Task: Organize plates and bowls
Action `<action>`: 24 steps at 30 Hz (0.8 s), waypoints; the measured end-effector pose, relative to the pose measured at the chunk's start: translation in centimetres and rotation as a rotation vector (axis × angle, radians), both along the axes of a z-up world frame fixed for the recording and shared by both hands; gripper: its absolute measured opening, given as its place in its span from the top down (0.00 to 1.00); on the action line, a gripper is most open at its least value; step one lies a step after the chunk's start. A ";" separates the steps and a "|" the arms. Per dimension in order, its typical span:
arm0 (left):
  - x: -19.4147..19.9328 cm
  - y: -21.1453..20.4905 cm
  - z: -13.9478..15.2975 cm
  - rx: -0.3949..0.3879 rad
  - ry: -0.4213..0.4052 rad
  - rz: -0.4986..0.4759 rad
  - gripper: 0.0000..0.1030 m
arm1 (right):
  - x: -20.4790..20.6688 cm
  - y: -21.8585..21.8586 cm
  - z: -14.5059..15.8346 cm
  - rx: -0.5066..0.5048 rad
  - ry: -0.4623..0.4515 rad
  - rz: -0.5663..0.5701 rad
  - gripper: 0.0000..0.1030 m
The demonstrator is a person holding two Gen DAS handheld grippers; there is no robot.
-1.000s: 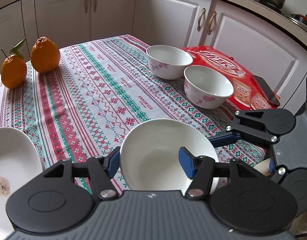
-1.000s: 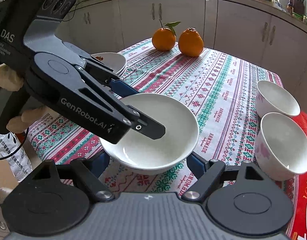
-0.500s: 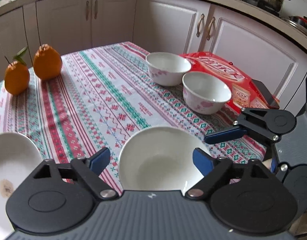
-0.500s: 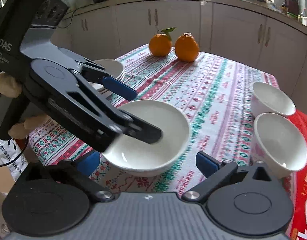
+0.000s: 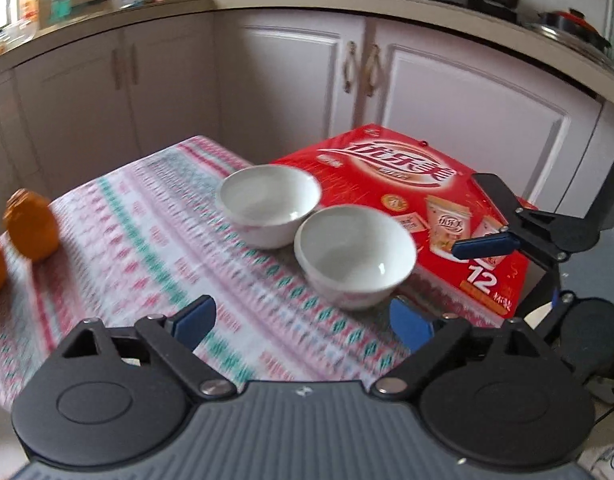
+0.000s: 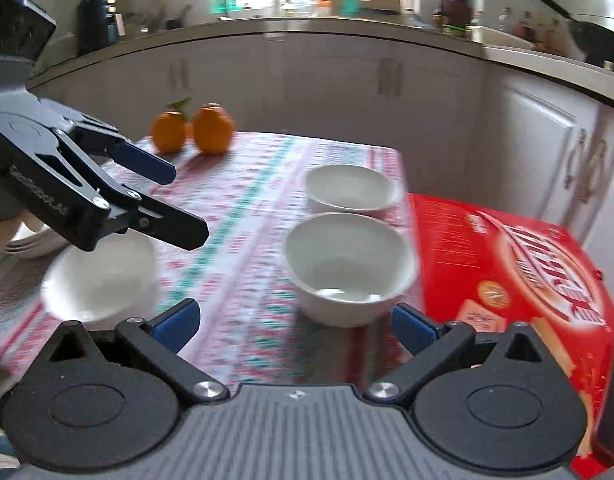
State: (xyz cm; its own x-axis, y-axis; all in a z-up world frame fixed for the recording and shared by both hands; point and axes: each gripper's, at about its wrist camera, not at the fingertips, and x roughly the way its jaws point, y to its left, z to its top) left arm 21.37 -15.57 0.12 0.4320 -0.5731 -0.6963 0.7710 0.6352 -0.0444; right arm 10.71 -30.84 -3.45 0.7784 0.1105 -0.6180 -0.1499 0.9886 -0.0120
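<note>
Two white bowls stand side by side on the patterned tablecloth next to a red box: the near bowl (image 5: pixel 355 256) (image 6: pixel 349 268) and the far bowl (image 5: pixel 269 204) (image 6: pixel 351 192). My left gripper (image 5: pixel 303 320) is open and empty, short of the near bowl; it also shows in the right wrist view (image 6: pixel 163 204). My right gripper (image 6: pixel 295 320) is open and empty, just short of the near bowl; one of its fingers (image 5: pixel 487 246) shows at right in the left wrist view. A wide white bowl (image 6: pixel 103 276) sits blurred on the cloth under the left gripper.
A red carton (image 5: pixel 419 196) (image 6: pixel 527 280) lies at the table's right end. Two oranges (image 6: pixel 193 132) sit at the far side; one orange (image 5: pixel 33 226) is at left in the left wrist view. A stack of white plates (image 6: pixel 31 236) peeks out at the left. Cabinets ring the table.
The left gripper let go of the wide white bowl and opened. Both grippers lifted away and swung right toward the two small bowls. The wide bowl now rests on the cloth.
</note>
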 end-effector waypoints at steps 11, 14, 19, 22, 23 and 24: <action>4.1 -6.8 -2.7 0.084 0.073 -0.043 0.15 | 4.1 -1.6 -3.5 -0.064 0.004 0.026 0.00; 4.9 -7.7 -3.3 0.099 0.093 -0.047 0.21 | 4.6 -1.7 -3.7 -0.070 -0.006 0.027 0.00; 5.7 -8.6 -3.8 0.104 0.115 -0.058 0.29 | 5.2 -2.0 -3.9 -0.060 -0.008 0.035 0.01; 5.9 -9.0 -4.2 0.112 0.127 -0.063 0.35 | 5.4 -1.8 -3.7 -0.074 -0.012 0.041 0.02; 5.9 -9.1 -4.2 0.113 0.127 -0.064 0.36 | 5.4 -1.8 -3.7 -0.074 -0.015 0.043 0.02; 6.0 -9.1 -4.3 0.111 0.127 -0.063 0.36 | 5.3 -1.8 -3.6 -0.072 -0.017 0.046 0.02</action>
State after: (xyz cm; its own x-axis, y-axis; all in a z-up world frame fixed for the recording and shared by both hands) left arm 27.33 -24.66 -4.15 0.3022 -0.5129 -0.8035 0.8020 0.5924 -0.0765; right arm 16.04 -32.65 -7.06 0.7841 0.1026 -0.6122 -0.1946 0.9772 -0.0855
